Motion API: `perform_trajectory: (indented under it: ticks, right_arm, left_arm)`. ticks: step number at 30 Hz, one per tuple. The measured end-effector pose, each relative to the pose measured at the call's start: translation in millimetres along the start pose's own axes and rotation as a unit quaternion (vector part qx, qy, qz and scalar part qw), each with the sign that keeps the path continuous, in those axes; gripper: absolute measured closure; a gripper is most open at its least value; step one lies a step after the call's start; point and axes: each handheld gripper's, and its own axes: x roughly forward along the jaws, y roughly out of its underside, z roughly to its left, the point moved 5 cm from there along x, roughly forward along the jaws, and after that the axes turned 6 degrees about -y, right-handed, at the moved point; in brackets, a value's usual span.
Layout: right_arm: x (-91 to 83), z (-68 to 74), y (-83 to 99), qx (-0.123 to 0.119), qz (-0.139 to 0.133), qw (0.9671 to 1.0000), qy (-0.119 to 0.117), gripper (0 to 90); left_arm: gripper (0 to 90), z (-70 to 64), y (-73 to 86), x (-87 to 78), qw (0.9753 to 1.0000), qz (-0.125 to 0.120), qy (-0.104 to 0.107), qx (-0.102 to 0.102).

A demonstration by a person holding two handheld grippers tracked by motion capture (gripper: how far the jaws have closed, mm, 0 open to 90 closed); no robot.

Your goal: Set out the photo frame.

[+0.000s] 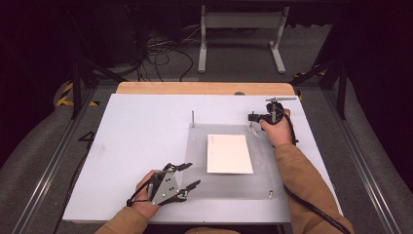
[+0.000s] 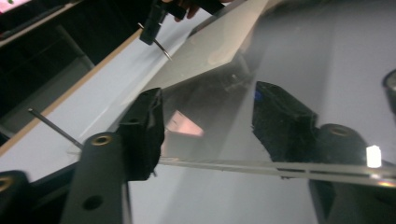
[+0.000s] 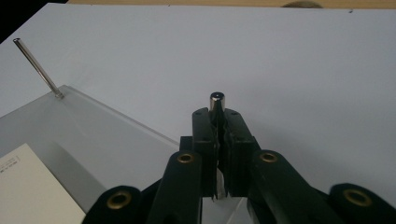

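A clear acrylic plate lies flat on the white table, with a white card on its middle. A thin metal pin stands upright at the plate's far left corner. At the far right corner my right gripper is shut on another upright pin, whose top sticks out above the jaws. My left gripper is open at the plate's near left corner. In the left gripper view the plate's edge runs across between the two fingers.
A short peg sits at the plate's near right corner. The white table top has bare room left of the plate. A wooden strip borders its far edge. Beyond it are cables and a grey stand on the floor.
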Motion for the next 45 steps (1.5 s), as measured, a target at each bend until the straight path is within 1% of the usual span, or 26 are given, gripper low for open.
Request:
perform_trajectory:
  ticks: [1, 2, 4, 6, 10, 13, 14, 15, 18, 19, 21, 23, 26, 27, 29, 31, 33, 37, 38, 39, 42, 44, 45]
  right_arm:
    - [0.0, 0.0, -0.1, -0.001, 0.000, 1.0000, 0.000, 85.2]
    - [0.0, -0.4, -0.1, 0.000, 0.000, 1.0000, -0.001, 85.2]
    - [0.1, -0.5, -0.1, 0.000, 0.000, 1.0000, -0.001, 85.1]
    - [0.2, -0.4, -0.1, 0.002, -0.001, 1.0000, -0.002, 85.1]
    - [-0.4, 0.1, 0.6, -0.004, -0.002, 1.0000, -0.004, 84.8]
    - [-0.8, 0.3, 1.3, -0.004, -0.004, 1.0000, -0.006, 84.6]
    - [-0.8, 0.9, 1.1, -0.007, -0.004, 1.0000, -0.003, 84.6]
    - [-1.1, 1.5, 1.1, -0.010, -0.002, 0.9999, 0.000, 84.4]
    - [-2.9, 3.8, 2.3, -0.007, -0.006, 0.9999, 0.005, 83.5]
    - [-3.4, 4.1, 2.8, -0.007, -0.009, 0.9999, 0.005, 82.5]
    - [-8.4, 5.2, 3.8, -0.011, -0.023, 0.9997, -0.002, 77.0]
    - [-15.4, 8.1, 4.2, -0.022, -0.033, 0.9992, -0.010, 69.2]
    - [-29.6, 14.3, 6.2, -0.050, -0.037, 0.9979, -0.018, 62.1]
    - [-33.5, 16.3, 6.9, -0.052, -0.038, 0.9977, -0.023, 60.1]
    - [-45.9, 23.5, 9.3, -0.055, -0.043, 0.9968, -0.040, 56.1]
    - [-57.1, 29.7, 11.8, -0.069, -0.047, 0.9956, -0.044, 54.0]
    - [-69.1, 37.9, 15.0, -0.078, -0.056, 0.9939, -0.054, 50.2]
    - [-87.2, 49.1, 22.8, -0.098, -0.064, 0.9910, -0.066, 45.0]
    - [-91.6, 52.1, 25.2, -0.102, -0.068, 0.9901, -0.070, 42.7]
    - [-97.2, 54.9, 28.4, -0.112, -0.072, 0.9883, -0.074, 40.8]
    - [-109.0, 60.1, 36.5, -0.133, -0.075, 0.9854, -0.077, 38.6]
    - [-117.4, 63.5, 42.8, -0.143, -0.074, 0.9836, -0.081, 38.6]
    - [-120.5, 64.7, 45.2, -0.144, -0.074, 0.9832, -0.083, 38.2]
  left_arm:
    - [50.5, 1.0, -0.8, -0.1, 1.0000, -0.002, -0.001, 0.001]
    - [51.4, 0.7, -1.2, -0.4, 1.0000, -0.003, -0.003, 0.000]
    - [54.6, -0.3, -2.8, -0.6, 0.9999, -0.010, -0.011, 0.009]
    - [56.5, -0.7, -3.7, -0.9, 0.9998, -0.012, -0.014, 0.012]
    - [57.1, -1.0, -2.7, -0.9, 0.9996, -0.010, -0.015, 0.020]
    - [56.9, -0.8, -2.9, -0.9, 0.9997, -0.008, -0.014, 0.015]
    - [56.8, -0.8, -2.7, -1.2, 0.9998, -0.005, -0.017, 0.012]
    - [56.6, -1.1, -2.8, -0.9, 0.9998, -0.005, -0.015, 0.013]
    - [56.4, -1.9, -1.3, -0.6, 0.9997, -0.002, -0.018, 0.018]
    - [56.3, -2.1, -1.1, -0.6, 0.9997, -0.002, -0.018, 0.018]
    - [56.3, -1.8, -1.7, -0.6, 0.9997, -0.003, -0.018, 0.013]
    - [56.2, -1.3, -2.1, -0.7, 0.9998, -0.003, -0.019, 0.011]
    - [56.1, -1.6, -2.5, -0.6, 0.9998, -0.002, -0.019, 0.009]
    - [56.1, -1.3, -2.8, -0.8, 0.9998, -0.001, -0.019, 0.010]
    - [56.0, -1.1, -3.3, -1.0, 0.9998, 0.001, -0.019, 0.009]
    - [55.7, -1.1, -3.3, -1.4, 0.9998, 0.003, -0.020, 0.005]
    - [55.6, -0.5, -4.4, -1.0, 0.9998, 0.001, -0.019, 0.002]
    - [55.5, 0.1, -4.9, -1.2, 0.9998, 0.003, -0.019, 0.001]
    - [55.4, 0.1, -4.9, -1.2, 0.9998, 0.003, -0.019, 0.001]
    - [55.4, 0.4, -5.2, -1.2, 0.9998, 0.003, -0.018, 0.000]
    - [55.3, 0.8, -5.8, -1.2, 0.9998, 0.002, -0.018, -0.002]
    - [55.3, 0.8, -5.8, -1.4, 0.9998, 0.004, -0.018, -0.003]
    - [55.2, 0.8, -5.9, -1.3, 0.9998, 0.003, -0.018, -0.004]
